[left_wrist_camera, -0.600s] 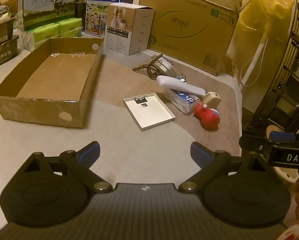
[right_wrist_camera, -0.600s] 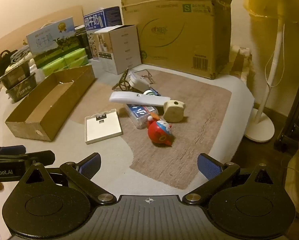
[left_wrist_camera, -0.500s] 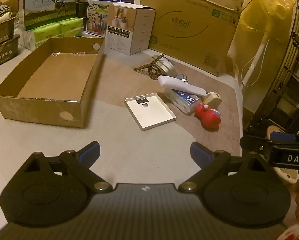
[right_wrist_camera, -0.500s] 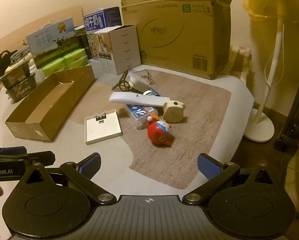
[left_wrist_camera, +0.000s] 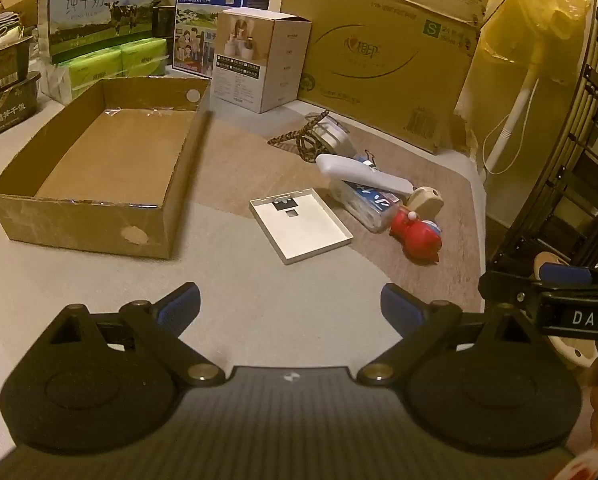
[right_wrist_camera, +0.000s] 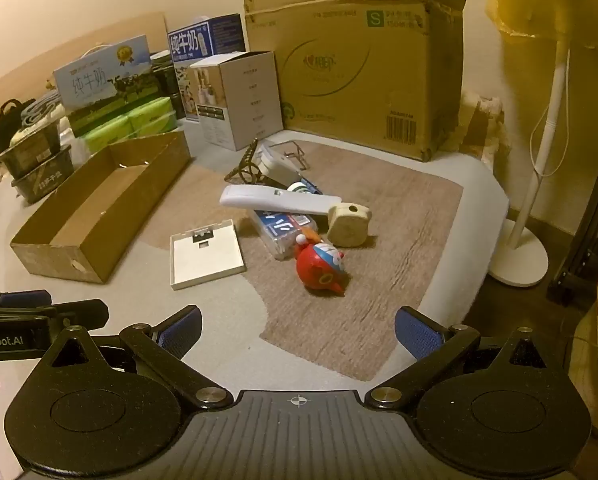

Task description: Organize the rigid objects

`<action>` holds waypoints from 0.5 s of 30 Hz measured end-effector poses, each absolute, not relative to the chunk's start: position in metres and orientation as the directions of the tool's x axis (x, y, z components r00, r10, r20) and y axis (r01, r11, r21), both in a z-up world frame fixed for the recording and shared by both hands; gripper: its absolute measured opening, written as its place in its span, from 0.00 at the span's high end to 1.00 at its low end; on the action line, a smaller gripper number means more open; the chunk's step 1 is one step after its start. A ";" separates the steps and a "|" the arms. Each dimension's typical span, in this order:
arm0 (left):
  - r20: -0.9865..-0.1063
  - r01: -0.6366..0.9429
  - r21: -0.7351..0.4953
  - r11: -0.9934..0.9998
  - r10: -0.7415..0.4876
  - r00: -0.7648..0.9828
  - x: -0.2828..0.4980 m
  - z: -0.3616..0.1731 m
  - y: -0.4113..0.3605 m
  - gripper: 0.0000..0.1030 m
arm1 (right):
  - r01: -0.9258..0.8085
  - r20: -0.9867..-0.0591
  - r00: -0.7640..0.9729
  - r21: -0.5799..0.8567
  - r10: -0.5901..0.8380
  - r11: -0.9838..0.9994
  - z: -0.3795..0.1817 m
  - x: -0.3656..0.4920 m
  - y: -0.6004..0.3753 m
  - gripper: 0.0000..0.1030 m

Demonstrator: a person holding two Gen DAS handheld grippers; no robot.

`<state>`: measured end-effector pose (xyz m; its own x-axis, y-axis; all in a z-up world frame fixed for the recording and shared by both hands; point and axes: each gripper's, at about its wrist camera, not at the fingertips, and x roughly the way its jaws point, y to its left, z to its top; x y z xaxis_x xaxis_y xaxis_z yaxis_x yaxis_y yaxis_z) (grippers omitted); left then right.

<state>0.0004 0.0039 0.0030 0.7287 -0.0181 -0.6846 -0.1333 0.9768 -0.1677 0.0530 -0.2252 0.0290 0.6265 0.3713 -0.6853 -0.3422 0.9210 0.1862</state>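
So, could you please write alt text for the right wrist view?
The open right gripper hovers empty over a bed, facing a red toy, white remote and flat white tray; an empty cardboard box sits left.

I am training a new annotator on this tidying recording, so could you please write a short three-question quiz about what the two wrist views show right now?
1. True or false: the shallow cardboard box already holds some of the loose items.
2. Multiple choice: the long white handheld device rests on top of A) the flat white tray, B) the clear blue-printed pack, C) the red round toy.
3. Short answer: are the left gripper and the right gripper open or shut, and is either holding anything?

Key
1. False; it is empty.
2. B.
3. Both are open and neither holds anything.
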 end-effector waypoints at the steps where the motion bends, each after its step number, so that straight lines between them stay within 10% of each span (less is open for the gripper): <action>1: -0.684 -0.132 -0.168 0.977 -0.019 0.729 0.000 0.003 0.004 0.07 | -0.342 -0.686 0.626 0.187 0.372 0.921 0.029 0.053 -0.225 0.01; 15: -0.685 -0.137 -0.171 0.976 -0.018 0.729 0.001 0.002 0.005 0.07 | -0.343 -0.686 0.626 0.184 0.371 0.921 0.028 0.055 -0.225 0.01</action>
